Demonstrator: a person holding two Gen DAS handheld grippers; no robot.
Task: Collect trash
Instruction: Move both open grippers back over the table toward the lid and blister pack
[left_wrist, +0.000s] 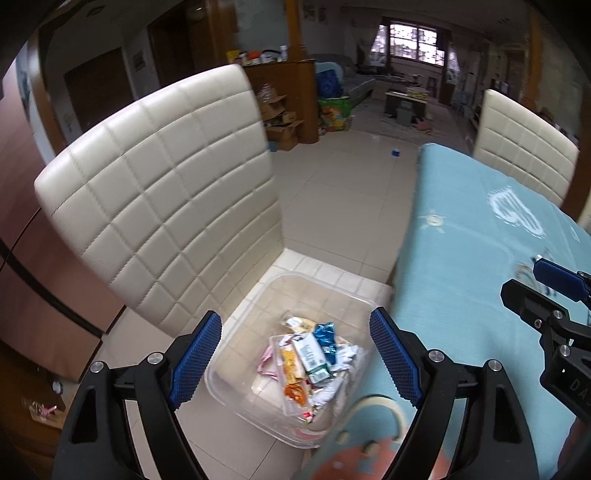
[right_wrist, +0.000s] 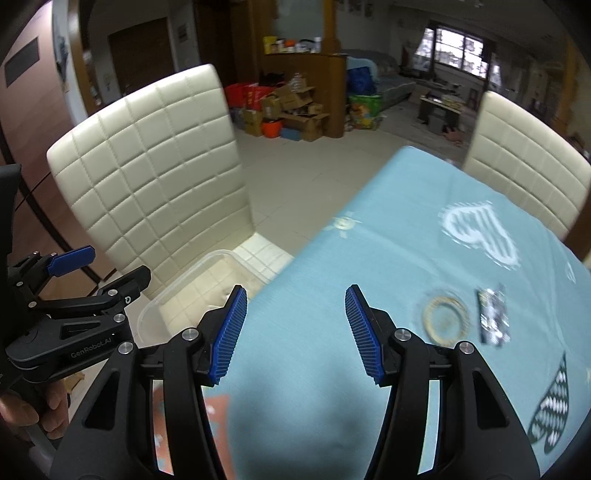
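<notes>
The left hand-held gripper (left_wrist: 295, 354) hangs with its jaws spread and nothing between them, directly above a clear plastic bin (left_wrist: 258, 295) that rests on the seat of a cream quilted chair (left_wrist: 159, 192). One bin is seen; it holds a heap of wrappers (left_wrist: 310, 363), too jumbled for an exact count, lying straight ahead of the fingertips and below them. The right hand-held gripper (right_wrist: 295, 332) is likewise spread and carries nothing, poised over the surface, which is covered by a light blue cloth (right_wrist: 332, 266). One dark wrapper (right_wrist: 493, 317) lies on that cloth, to the right of the right gripper and apart from its fingers, just beside a printed yellow ring (right_wrist: 446, 320). Two cream chairs are counted: the near one bearing the bin, a second chair (right_wrist: 524, 162) at the far edge of the surface.
</notes>
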